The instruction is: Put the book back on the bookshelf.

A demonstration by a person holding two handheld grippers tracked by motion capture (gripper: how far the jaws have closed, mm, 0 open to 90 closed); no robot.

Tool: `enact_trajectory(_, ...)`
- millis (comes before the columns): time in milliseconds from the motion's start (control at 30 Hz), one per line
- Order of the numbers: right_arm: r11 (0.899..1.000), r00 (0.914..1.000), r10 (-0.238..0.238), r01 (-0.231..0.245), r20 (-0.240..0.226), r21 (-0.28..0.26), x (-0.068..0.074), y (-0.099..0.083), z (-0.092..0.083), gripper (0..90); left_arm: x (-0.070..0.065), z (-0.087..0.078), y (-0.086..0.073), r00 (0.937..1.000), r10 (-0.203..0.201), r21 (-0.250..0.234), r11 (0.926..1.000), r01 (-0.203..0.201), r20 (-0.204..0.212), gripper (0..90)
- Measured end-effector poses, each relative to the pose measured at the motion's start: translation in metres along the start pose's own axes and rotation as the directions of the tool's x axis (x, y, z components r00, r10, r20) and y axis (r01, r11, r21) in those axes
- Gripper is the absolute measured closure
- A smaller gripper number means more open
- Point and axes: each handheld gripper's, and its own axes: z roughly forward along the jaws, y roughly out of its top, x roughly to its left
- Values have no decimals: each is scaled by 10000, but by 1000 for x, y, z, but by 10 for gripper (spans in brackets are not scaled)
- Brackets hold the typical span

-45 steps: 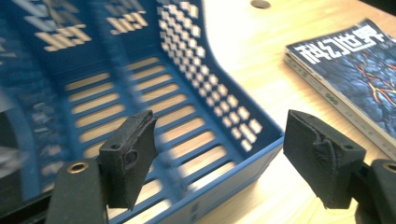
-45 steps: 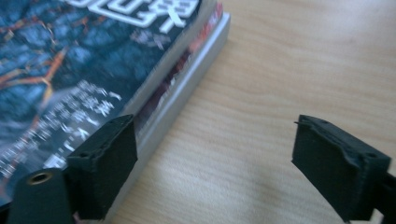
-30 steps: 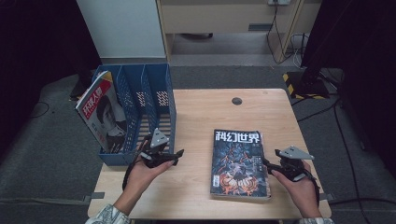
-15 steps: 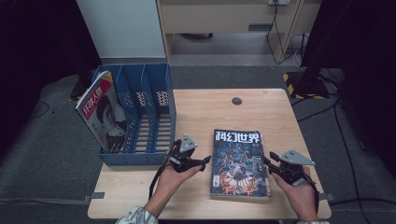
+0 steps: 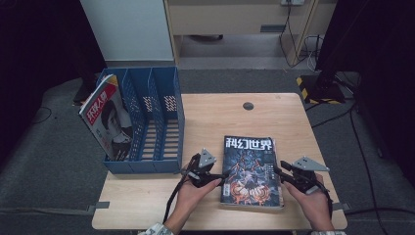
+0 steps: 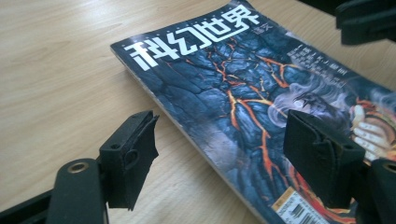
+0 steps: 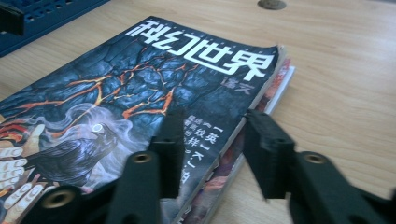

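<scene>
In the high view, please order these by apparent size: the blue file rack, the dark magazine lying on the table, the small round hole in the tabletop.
1. blue file rack
2. dark magazine
3. round hole

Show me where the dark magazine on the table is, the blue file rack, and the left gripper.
dark magazine (image 5: 252, 169), high view, middle of its cover.
blue file rack (image 5: 147, 166), high view, its front wall.
left gripper (image 6: 219, 154), left gripper view, midway between its open jaw tips.
</scene>
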Motion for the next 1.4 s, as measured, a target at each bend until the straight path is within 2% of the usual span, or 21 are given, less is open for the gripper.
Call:
enact_trajectory(67,9998,9993,211,-209,-311,66,-1,-1,3,505,-1,5,-4,9999,110,198,9997,-110,-24,247)
enact_trajectory(200,9994,9984,297,-289,-475,189,1,-3,9,424,-1,10,-10,9999,148,486,9987,-144,-76,246)
enact_trajectory(367,9970,9962,415,-362,-769,688,2,-7,19,386,-1,11,-16,9997,-9,666,9978,-6,231,224)
enact_trajectory(467,9961,9952,345,-269,-916,836,3,-8,23,380,-4,17,-20,9989,80,1049,9944,-127,452,203)
enact_trajectory(567,9949,9950,290,-194,-960,992,4,-9,25,358,-8,18,-22,9978,-42,988,9951,-24,662,193)
enact_trajectory(633,9948,9942,430,-335,-988,960,4,-9,25,356,-9,19,-24,9970,-120,924,9957,50,759,192)
enact_trajectory(767,9948,9934,494,-398,-1036,934,4,-10,26,349,-7,24,-26,9922,-539,878,9952,441,1127,172)
enact_trajectory(833,9952,9934,445,-348,-1054,913,4,-10,26,345,-7,26,-27,9856,-818,982,9929,677,1480,172)
enact_trajectory(867,9953,9937,405,-309,-1046,922,4,-10,26,344,-8,27,-28,9840,-952,1021,9915,803,1507,158)
enact_trajectory(1100,9954,9935,390,-293,-1071,912,4,-10,26,345,-6,28,-26,9808,-1038,1192,9893,846,1649,154)
enact_trajectory(1133,9956,9938,352,-257,-1059,899,4,-10,26,345,-5,29,-26,9782,-1164,1288,9871,949,1719,151)
enact_trajectory(1233,9963,9938,263,-172,-1084,839,5,-11,27,346,-2,35,-26,9635,-1520,1540,9808,1195,2206,133)
enact_trajectory(1300,9967,9931,222,-128,-1155,807,7,-10,28,347,0,34,-25,9649,-1563,1601,9793,1236,2111,136)
enact_trajectory(1400,9968,9926,148,-52,-1206,794,8,-10,29,348,1,29,-23,9705,-1476,1592,9802,1177,1909,173)
